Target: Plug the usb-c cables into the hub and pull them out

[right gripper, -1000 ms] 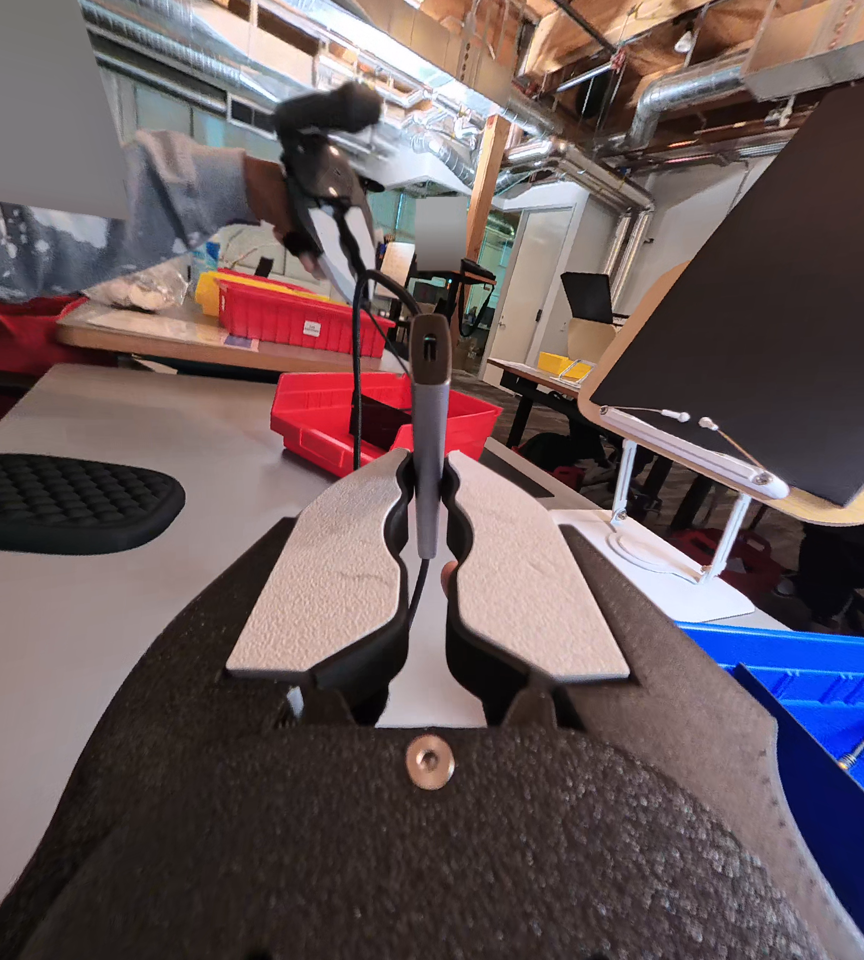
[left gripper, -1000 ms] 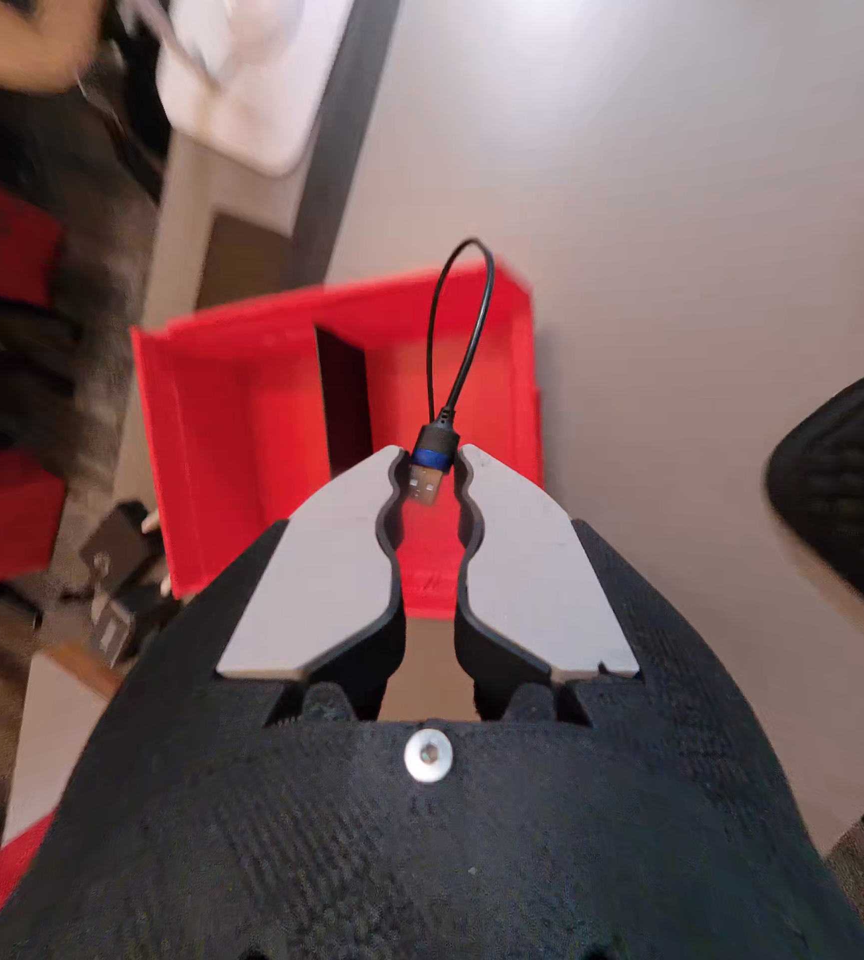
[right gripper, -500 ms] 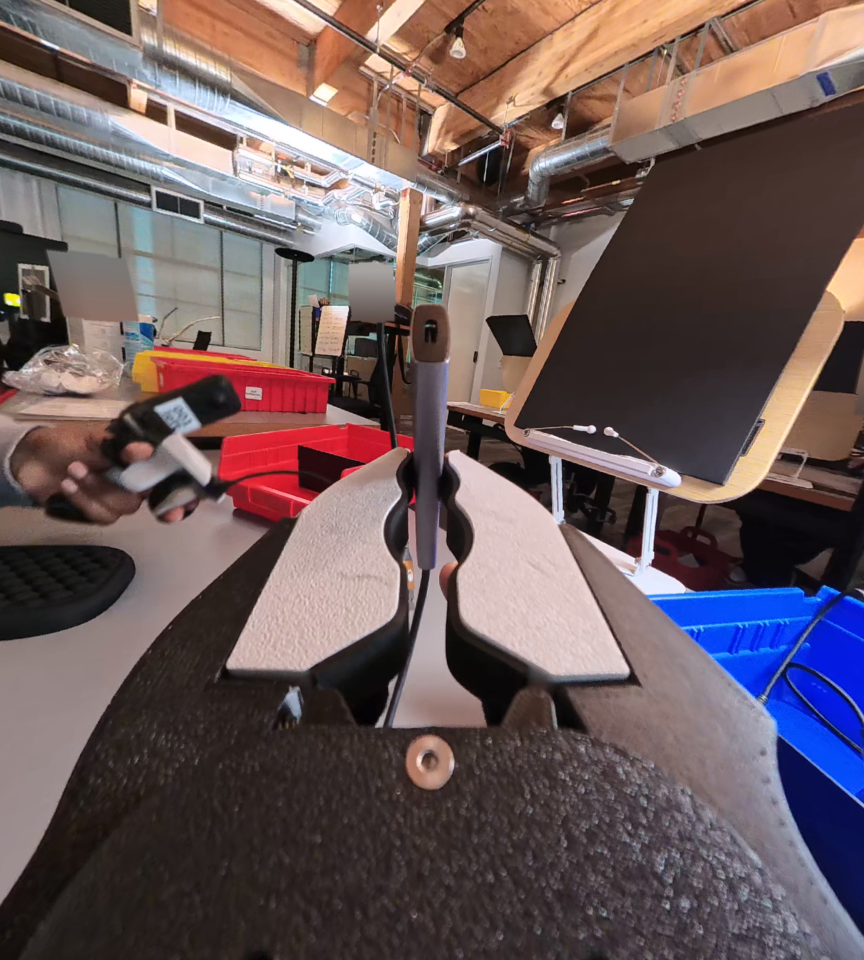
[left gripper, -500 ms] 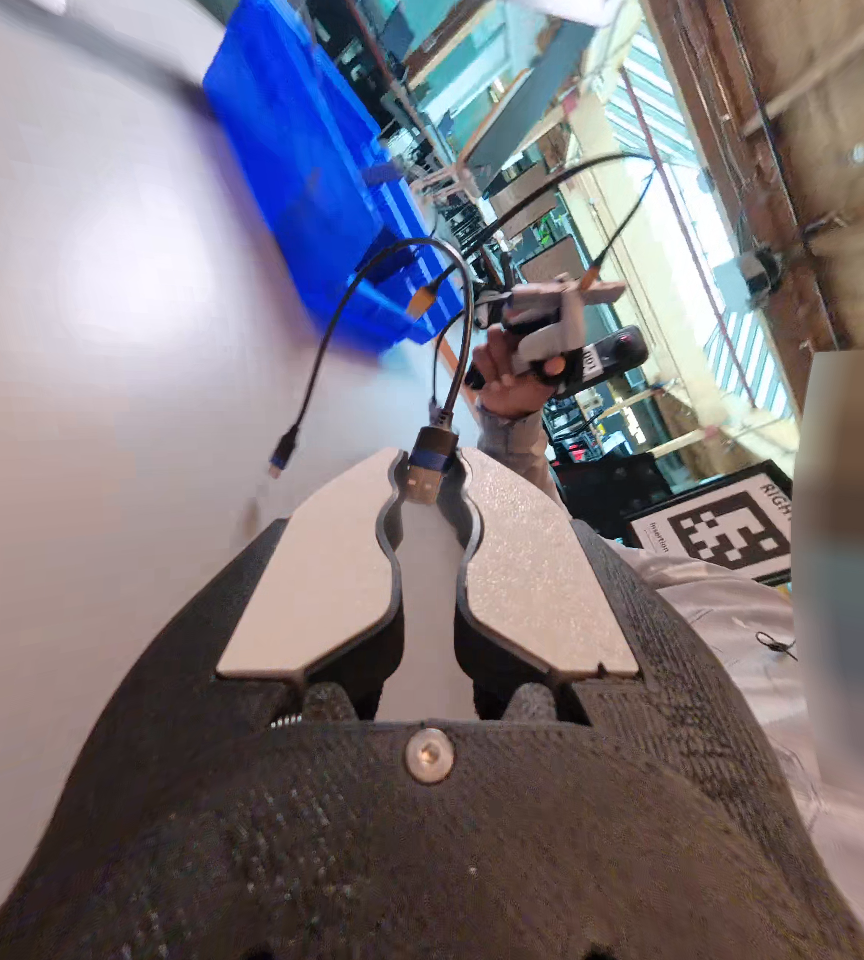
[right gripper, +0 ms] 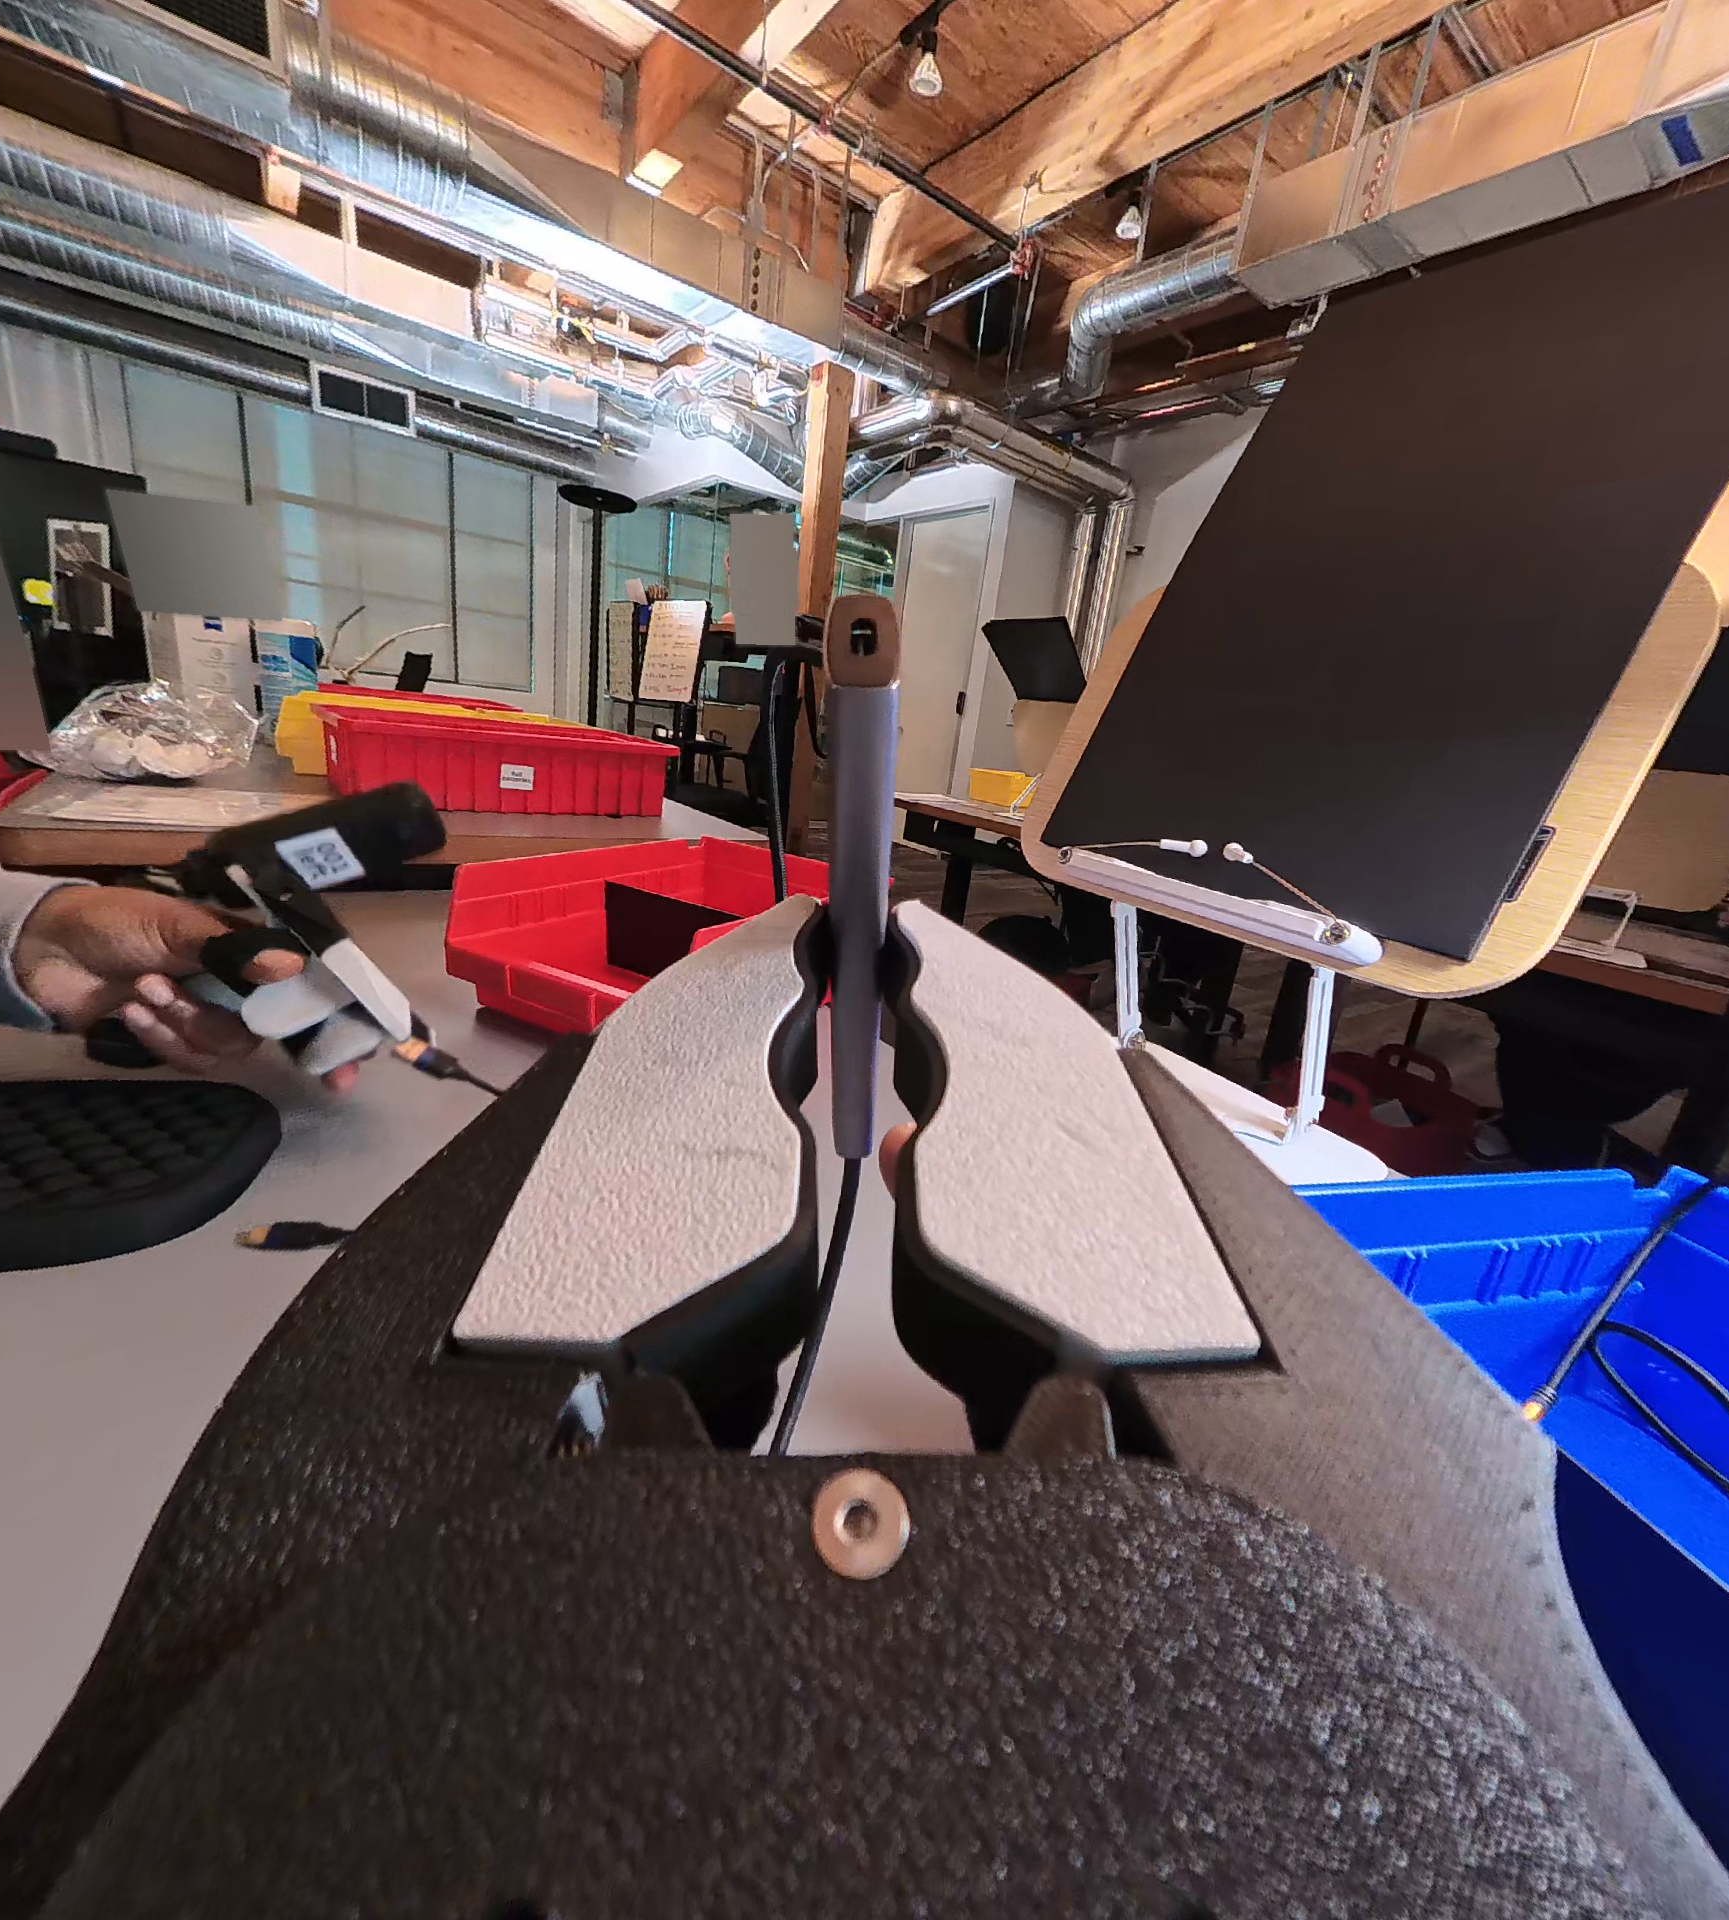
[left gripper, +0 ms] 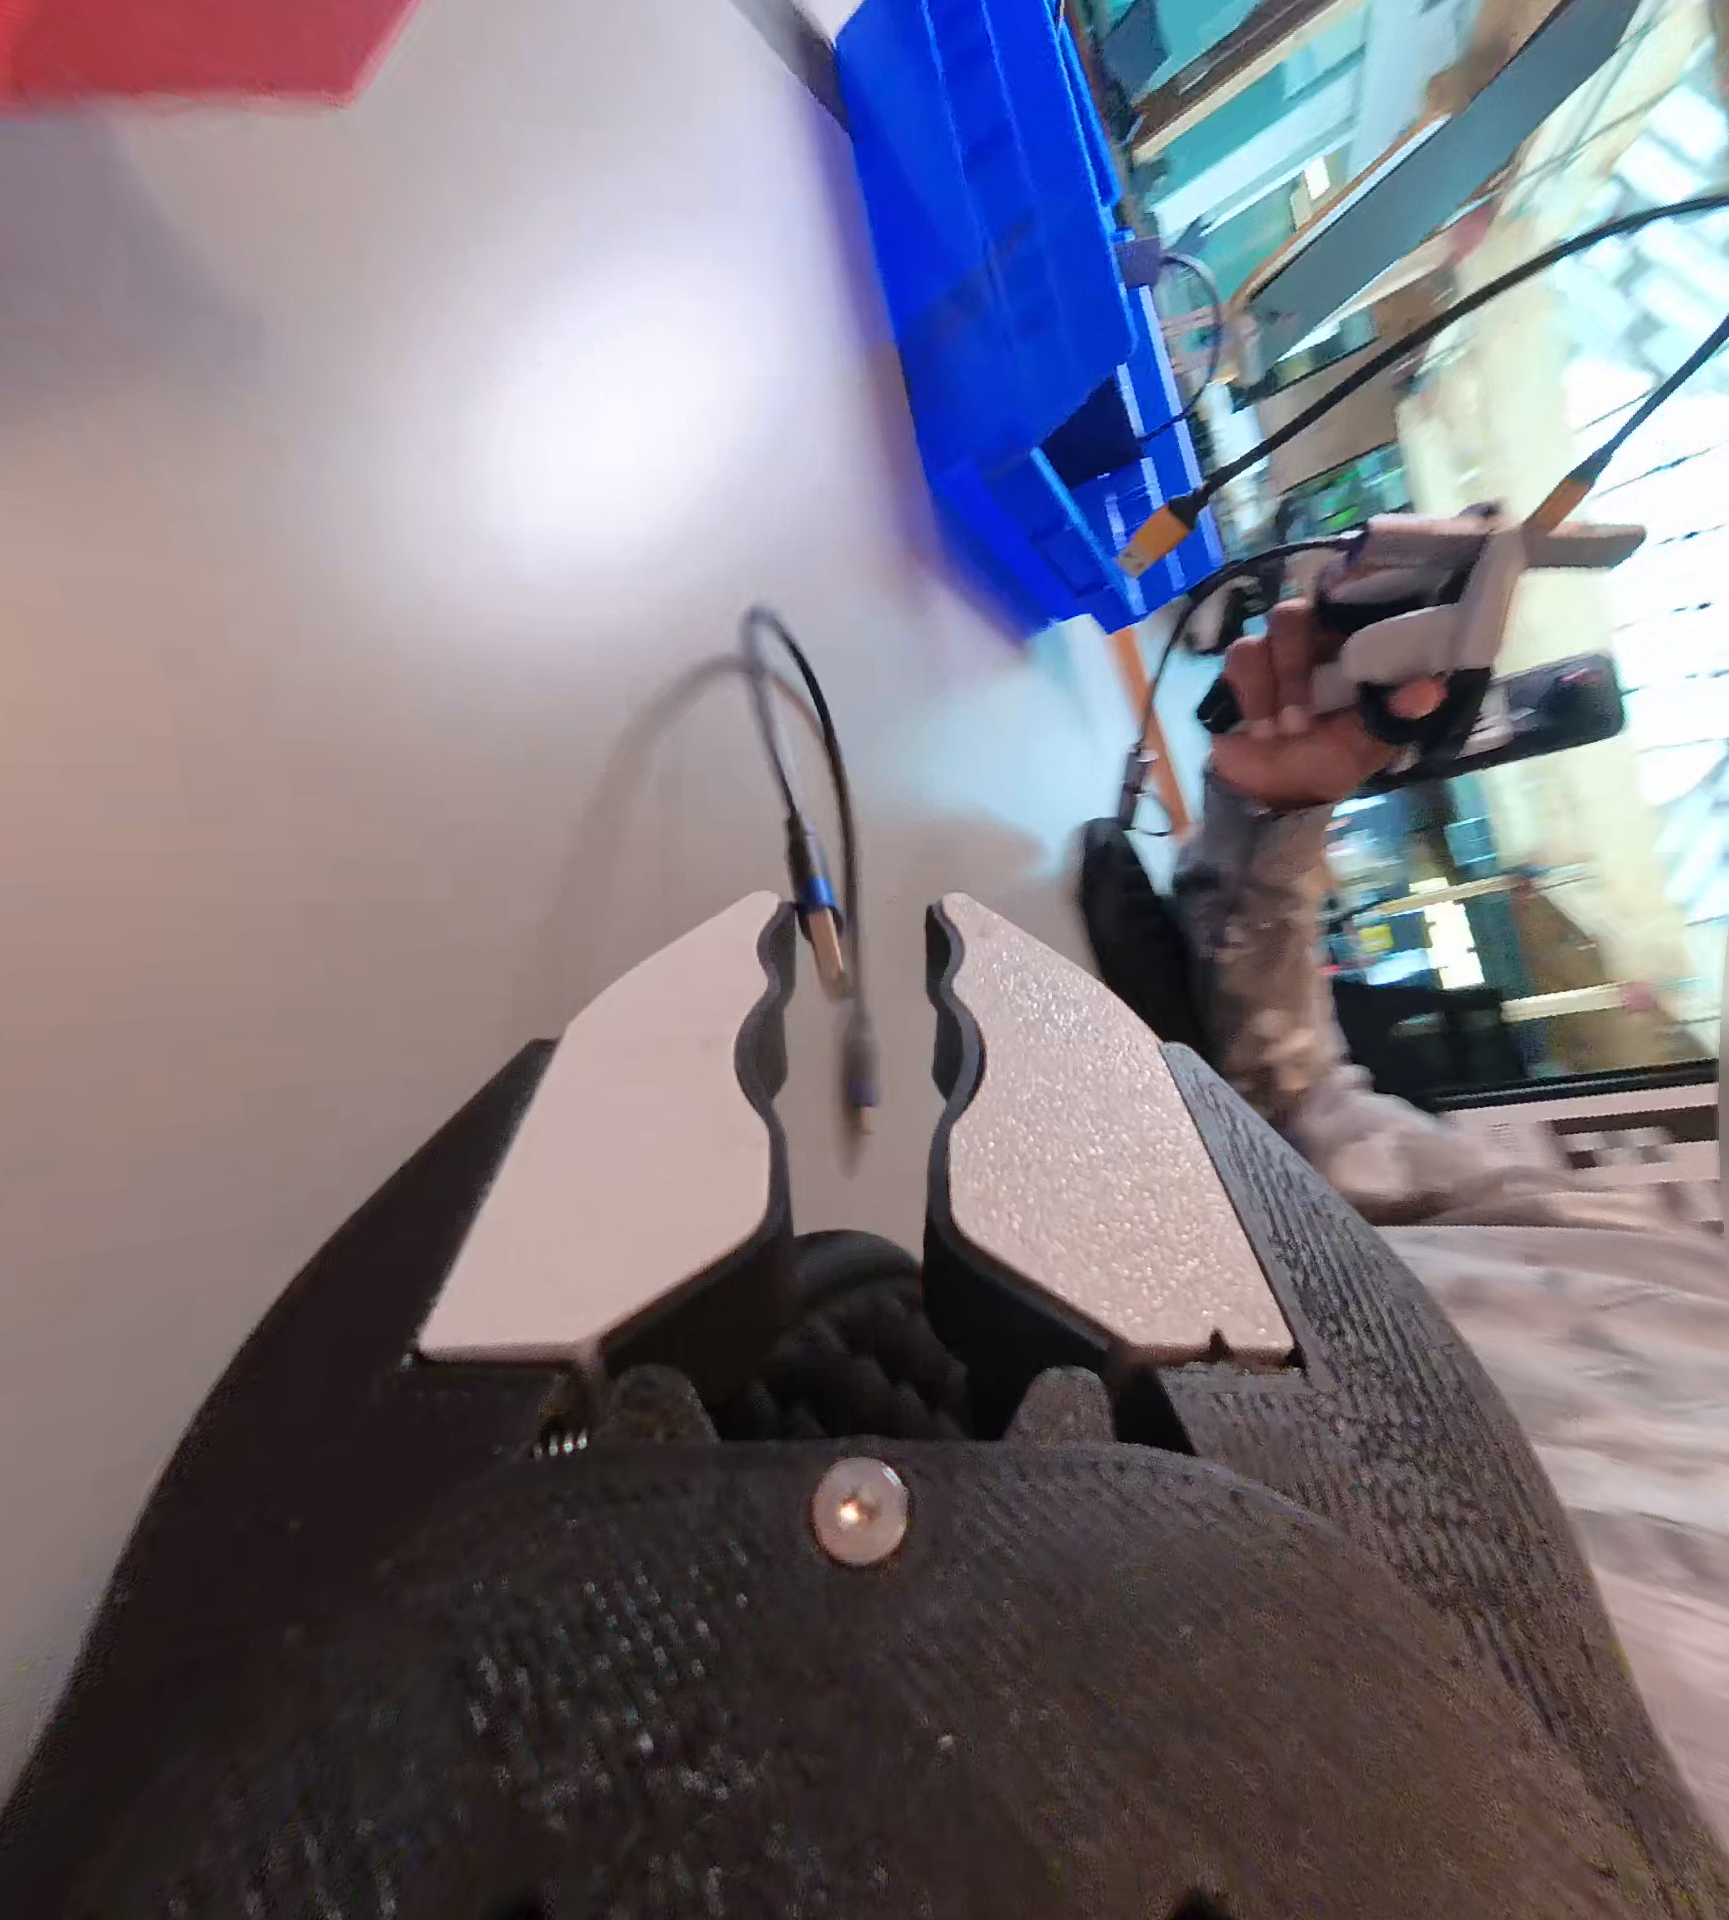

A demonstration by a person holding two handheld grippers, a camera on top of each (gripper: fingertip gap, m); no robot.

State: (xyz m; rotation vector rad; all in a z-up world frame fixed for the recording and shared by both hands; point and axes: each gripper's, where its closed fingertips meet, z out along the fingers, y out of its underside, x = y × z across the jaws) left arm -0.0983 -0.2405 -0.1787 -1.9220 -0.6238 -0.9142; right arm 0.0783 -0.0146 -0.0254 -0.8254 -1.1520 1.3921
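Between parted left tool [left gripper: 860, 914] fingers, loose cable [left gripper: 818, 831]; right tool [right gripper: 858, 914] gripping hub [right gripper: 858, 883]

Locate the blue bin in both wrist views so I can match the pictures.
Left wrist view: the blue bin is at the top, right of centre, tilted with the picture and blurred.
Right wrist view: the blue bin is at the lower right, with cables lying in it.
Shared landmark: the grey table that the bin stands on.
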